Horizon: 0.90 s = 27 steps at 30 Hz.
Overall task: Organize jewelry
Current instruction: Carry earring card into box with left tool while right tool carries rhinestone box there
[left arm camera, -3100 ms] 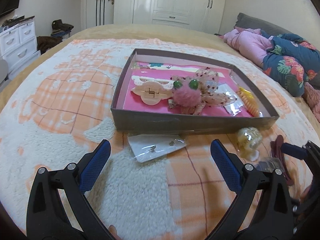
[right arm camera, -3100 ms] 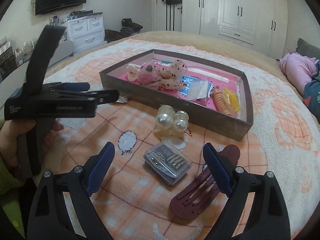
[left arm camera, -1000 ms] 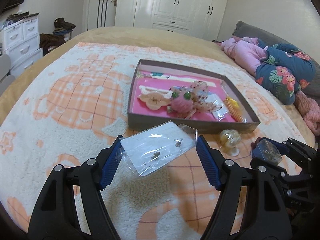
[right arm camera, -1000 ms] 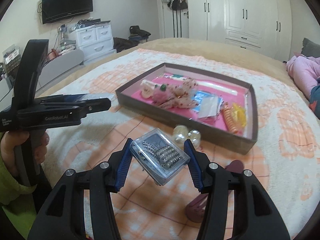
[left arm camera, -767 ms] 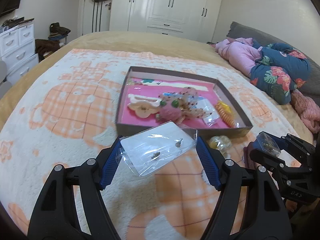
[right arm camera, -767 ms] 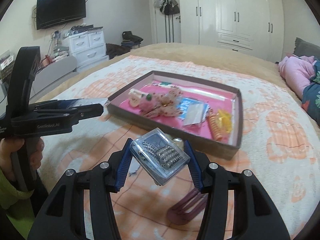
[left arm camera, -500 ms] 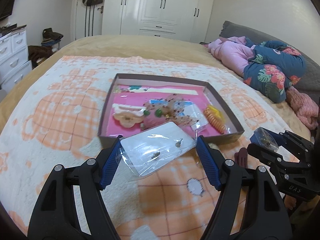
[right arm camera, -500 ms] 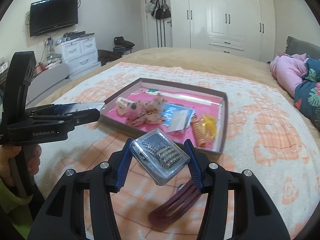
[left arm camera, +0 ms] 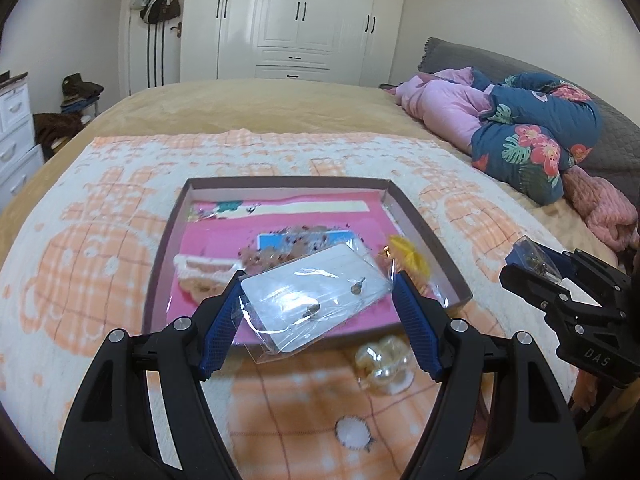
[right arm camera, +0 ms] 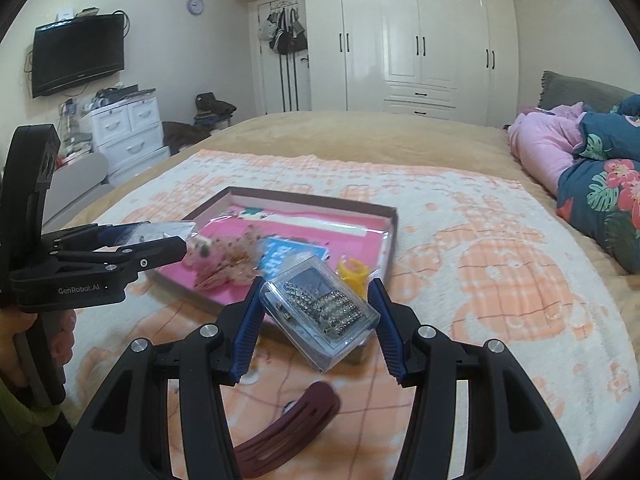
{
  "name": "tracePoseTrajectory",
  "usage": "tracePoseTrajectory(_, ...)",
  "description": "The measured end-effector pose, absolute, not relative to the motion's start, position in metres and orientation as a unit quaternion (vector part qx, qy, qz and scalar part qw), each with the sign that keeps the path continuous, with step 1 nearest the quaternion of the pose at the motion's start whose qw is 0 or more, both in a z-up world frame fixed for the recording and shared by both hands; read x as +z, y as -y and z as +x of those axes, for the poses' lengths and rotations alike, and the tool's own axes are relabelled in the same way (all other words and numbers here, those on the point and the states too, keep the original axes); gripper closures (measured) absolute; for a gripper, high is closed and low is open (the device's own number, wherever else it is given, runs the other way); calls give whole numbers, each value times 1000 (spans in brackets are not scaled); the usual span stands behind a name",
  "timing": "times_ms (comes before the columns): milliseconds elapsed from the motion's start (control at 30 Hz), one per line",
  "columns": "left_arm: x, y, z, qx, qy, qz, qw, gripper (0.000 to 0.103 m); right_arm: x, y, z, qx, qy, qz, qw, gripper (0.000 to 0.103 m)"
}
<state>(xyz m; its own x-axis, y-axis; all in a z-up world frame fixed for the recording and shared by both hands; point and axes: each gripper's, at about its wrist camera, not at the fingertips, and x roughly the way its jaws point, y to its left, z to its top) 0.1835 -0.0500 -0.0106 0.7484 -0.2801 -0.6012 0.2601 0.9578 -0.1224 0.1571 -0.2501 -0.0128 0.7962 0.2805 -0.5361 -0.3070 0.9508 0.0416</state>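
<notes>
My left gripper (left arm camera: 318, 314) pinches a clear earring packet (left arm camera: 316, 300) between its blue pads, held in the air above the near wall of the open box (left arm camera: 160, 264), which sits on the orange-and-white blanket (left arm camera: 80, 248). My right gripper (right arm camera: 316, 322) clamps a clear plastic case of rhinestone clips (right arm camera: 320, 314), held tilted, above the blanket near the box corner. A pearl hair tie (left arm camera: 386, 364) lies just outside the box; a maroon hair clip (right arm camera: 288, 432) lies below my right gripper.

Bagged earring card (left arm camera: 316, 300) and clear rhinestone case (right arm camera: 320, 314) held above pink-lined tray (left arm camera: 160, 264).
</notes>
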Motion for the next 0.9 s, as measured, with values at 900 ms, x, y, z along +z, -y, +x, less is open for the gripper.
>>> tracePoseTrajectory(900,-50,60,281,-116,-370,-4,922,39,-65,228,228,160,-339,-37,926,53)
